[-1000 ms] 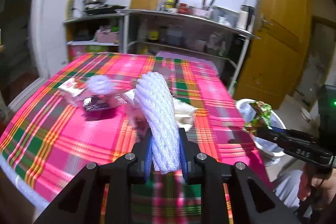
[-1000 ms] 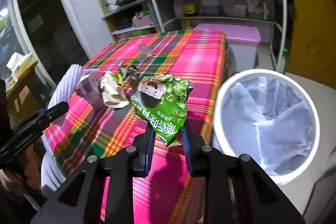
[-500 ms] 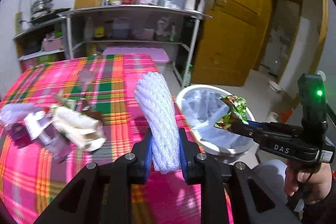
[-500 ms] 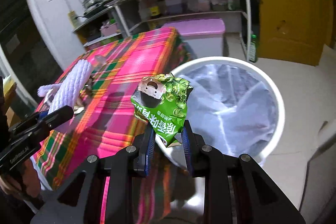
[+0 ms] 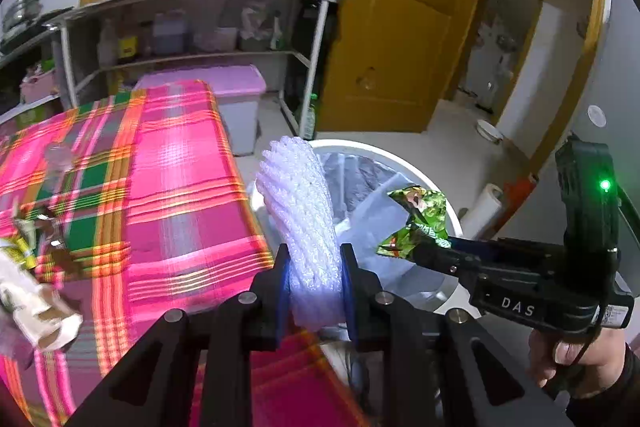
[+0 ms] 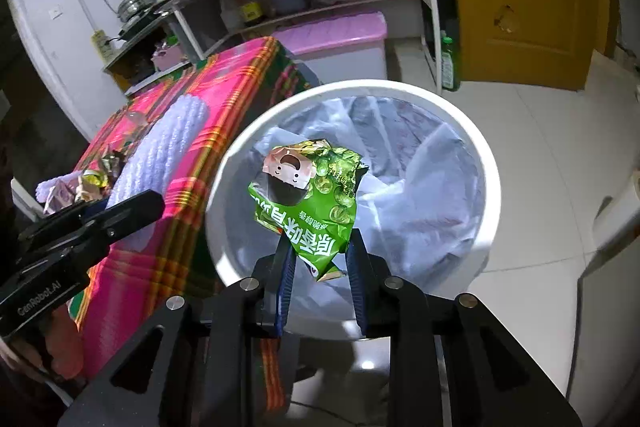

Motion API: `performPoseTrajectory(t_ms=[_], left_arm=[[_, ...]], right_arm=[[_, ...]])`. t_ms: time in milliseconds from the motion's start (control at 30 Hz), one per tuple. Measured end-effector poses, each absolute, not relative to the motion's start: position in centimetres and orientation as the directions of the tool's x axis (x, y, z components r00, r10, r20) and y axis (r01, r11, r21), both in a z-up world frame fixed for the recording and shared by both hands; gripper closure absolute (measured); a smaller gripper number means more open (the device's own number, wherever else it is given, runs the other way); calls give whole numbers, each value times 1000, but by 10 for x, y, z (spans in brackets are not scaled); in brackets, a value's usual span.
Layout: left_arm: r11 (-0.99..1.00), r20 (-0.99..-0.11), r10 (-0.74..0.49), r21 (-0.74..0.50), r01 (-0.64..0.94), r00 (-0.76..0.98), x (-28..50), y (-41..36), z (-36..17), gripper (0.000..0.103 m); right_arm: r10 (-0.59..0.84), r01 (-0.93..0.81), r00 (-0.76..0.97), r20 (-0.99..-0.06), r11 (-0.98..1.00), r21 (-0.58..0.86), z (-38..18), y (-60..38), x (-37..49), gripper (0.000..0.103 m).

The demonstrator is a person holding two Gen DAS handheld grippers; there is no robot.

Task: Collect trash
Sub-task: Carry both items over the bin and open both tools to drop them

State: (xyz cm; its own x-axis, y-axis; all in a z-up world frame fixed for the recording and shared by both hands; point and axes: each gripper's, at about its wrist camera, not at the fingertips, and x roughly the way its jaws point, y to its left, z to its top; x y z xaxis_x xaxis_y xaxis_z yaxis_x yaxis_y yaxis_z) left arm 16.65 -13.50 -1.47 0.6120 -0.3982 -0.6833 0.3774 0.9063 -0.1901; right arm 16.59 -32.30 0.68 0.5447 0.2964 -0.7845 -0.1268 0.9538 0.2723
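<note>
Right gripper (image 6: 318, 267): clamped on the green snack wrapper (image 6: 310, 201), now swung from over the table to above the bin's mouth; release looks next.
Left gripper (image 5: 314, 281): pinching the white foam net (image 5: 300, 219), brought to the table's near corner beside the bin rim.
Bin (image 6: 236, 155): white, lined; bottom hidden by the liner.
Table (image 5: 180, 163): leftover scraps (image 5: 36, 303) at its left edge, blurred, partly cut off.

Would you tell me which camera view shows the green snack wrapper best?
The right wrist view: the green snack wrapper faces the camera, print legible, above the trash bin. The left wrist view shows it small and side-on at the right gripper.
</note>
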Motion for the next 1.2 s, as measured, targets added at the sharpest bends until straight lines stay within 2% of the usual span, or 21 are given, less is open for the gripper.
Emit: performPoseTrajectory(t_ms=[200, 367, 433, 533, 867, 1200], left_arm=[[894, -708, -416, -203, 399, 571, 185, -153, -26, 79], [893, -725, -417, -215, 395, 548, 190, -159, -32, 73], [895, -724, -415, -217, 389, 550, 189, -158, -32, 68], [894, -717, -421, -226, 387, 555, 191, -157, -31, 67], [900, -682, -422, -236, 367, 597, 171, -141, -18, 67], [934, -630, -356, -216, 285, 690, 135, -101, 4, 67]], right_arm=[[287, -106, 516, -807, 956, 272, -4, -330, 171, 74], [281, -99, 509, -814, 958, 269, -8, -332, 171, 62], [281, -98, 513, -811, 958, 269, -8, -333, 170, 61], [283, -100, 524, -804, 957, 272, -4, -334, 169, 61], [299, -148, 601, -741, 953, 264, 26, -329, 150, 61], [366, -241, 607, -705, 931, 275, 47, -298, 134, 61]])
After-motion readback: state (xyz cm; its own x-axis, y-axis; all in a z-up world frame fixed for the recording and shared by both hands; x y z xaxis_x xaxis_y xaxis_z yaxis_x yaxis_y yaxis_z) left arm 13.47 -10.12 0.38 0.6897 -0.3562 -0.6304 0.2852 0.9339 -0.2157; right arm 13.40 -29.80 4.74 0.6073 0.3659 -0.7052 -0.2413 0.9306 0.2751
